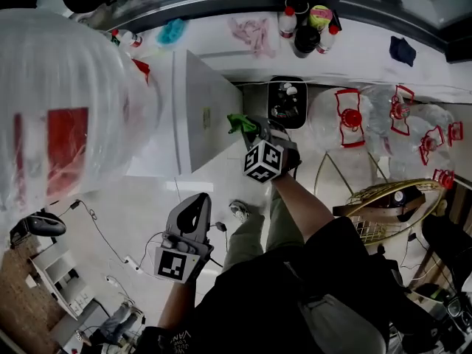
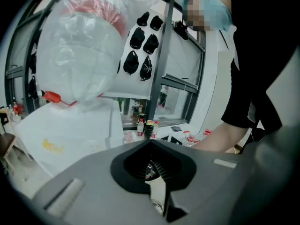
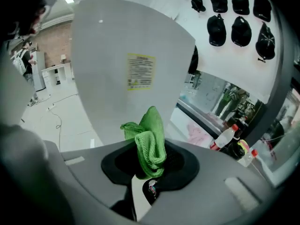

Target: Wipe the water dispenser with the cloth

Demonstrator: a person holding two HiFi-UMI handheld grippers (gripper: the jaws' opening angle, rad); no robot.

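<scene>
Two grippers are in view; the left gripper (image 1: 196,206) is held low by the person's leg, jaws together with nothing between them; the right gripper (image 1: 249,127) is clamped on a bunched green microfibre cloth (image 3: 149,144), which is held at the side panel of the tall white water dispenser (image 1: 205,109), contact unclear; a large clear plastic water bottle (image 1: 59,102) tops the dispenser; beyond, drink bottles (image 1: 306,24) stand on a white ledge.

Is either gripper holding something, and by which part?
The right gripper pinches the green cloth by its bunched lower end, the rest sticking up. The left gripper is shut on nothing.
</scene>
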